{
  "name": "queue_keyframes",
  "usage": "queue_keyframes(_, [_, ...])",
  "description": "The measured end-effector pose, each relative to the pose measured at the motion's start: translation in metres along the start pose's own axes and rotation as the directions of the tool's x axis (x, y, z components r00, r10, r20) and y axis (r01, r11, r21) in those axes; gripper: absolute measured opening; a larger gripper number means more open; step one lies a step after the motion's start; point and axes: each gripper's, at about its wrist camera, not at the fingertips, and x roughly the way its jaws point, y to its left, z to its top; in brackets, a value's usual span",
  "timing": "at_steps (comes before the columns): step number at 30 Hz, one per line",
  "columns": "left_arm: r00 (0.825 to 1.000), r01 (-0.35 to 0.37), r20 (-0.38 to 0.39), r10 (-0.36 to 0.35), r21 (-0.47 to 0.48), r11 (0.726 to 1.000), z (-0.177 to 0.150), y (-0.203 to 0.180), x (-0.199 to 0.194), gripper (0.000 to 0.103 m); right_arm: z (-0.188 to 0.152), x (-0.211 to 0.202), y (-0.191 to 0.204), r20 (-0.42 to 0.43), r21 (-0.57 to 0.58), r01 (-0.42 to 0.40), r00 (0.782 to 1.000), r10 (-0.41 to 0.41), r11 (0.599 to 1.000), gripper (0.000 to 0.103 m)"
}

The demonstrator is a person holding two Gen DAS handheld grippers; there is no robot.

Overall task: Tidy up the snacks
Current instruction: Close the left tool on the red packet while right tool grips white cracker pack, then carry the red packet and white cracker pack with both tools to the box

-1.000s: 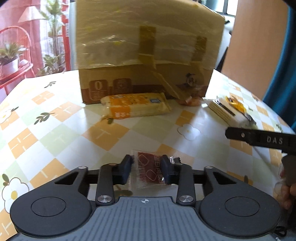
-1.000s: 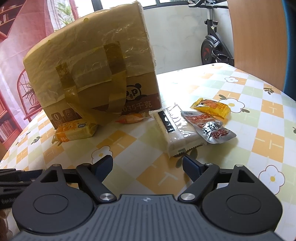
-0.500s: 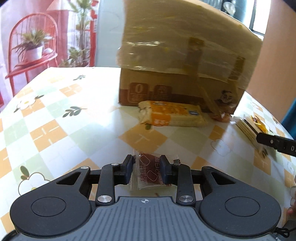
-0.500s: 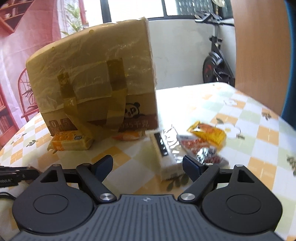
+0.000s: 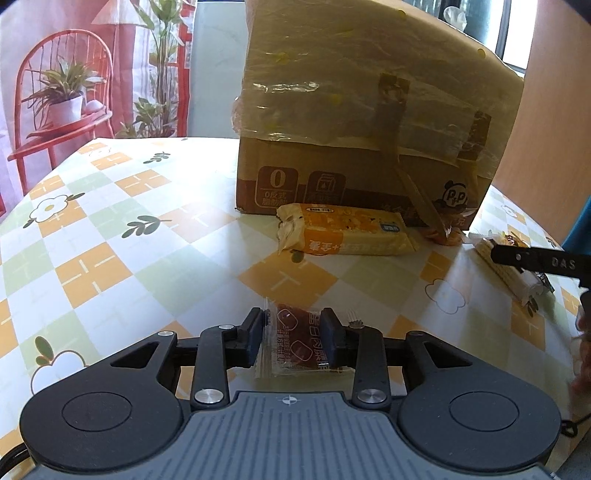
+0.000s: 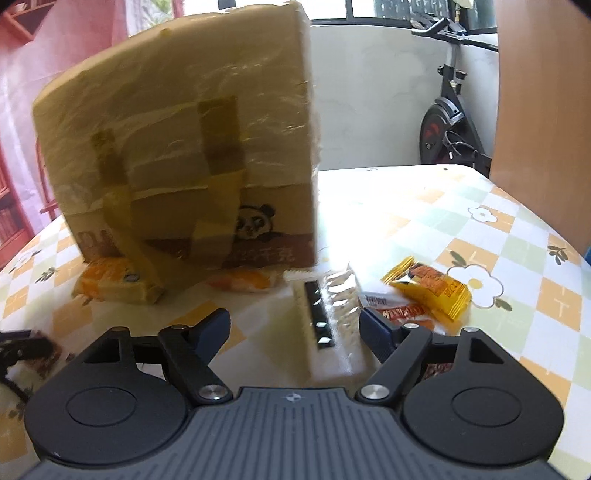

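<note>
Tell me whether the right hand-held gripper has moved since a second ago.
Yes. The right hand-held gripper has come forward toward the cardboard box; the white cracker pack, formerly ahead, now lies between its closing jaws.

A table (image 5: 110, 229) with a checked flower-print cloth stands in bright daylight, with 1 red chair (image 5: 48, 92) holding a potted plant (image 5: 64, 98) behind it, an exercise bike (image 6: 448, 122) by the white wall (image 6: 369, 92) and windows (image 6: 399, 9) above.

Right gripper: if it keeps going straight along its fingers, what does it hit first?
Most likely the long white cracker pack, which lies lengthwise between the closing jaws of the right gripper, not yet pressed. Beyond it stands the taped cardboard box. The view is blurred, so depth is uncertain.
</note>
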Motion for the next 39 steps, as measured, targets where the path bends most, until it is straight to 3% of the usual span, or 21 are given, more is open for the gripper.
queue_keyframes(10, [1.0,0.007,0.01,-0.007,0.014,1.0,0.0,0.0,0.001,0.04,0.003,0.028,-0.013,-0.048,0.023,0.048,0.998,-0.047,0.999,0.076])
queue_keyframes(16, [1.0,0.021,0.002,-0.021,0.01,1.0,0.0,0.001,0.0,0.041,-0.004,0.022,-0.002,-0.046,-0.03,0.02,0.999,-0.021,0.999,0.056])
queue_keyframes(21, [0.999,0.039,-0.005,-0.039,0.022,0.999,-0.001,-0.003,-0.001,0.041,-0.006,0.022,-0.002,-0.044,-0.039,-0.007,0.999,0.005,0.999,0.055])
queue_keyframes(27, [0.995,0.092,0.028,-0.092,0.01,0.996,-0.001,-0.002,-0.009,0.021,-0.006,0.022,-0.005,-0.04,-0.031,-0.016,0.999,0.015,0.999,0.053])
queue_keyframes(39, [0.99,0.109,0.09,-0.108,-0.006,0.994,0.006,0.003,-0.02,0.014,-0.009,0.008,-0.006,0.046,-0.02,-0.007,0.999,0.008,1.0,0.05])
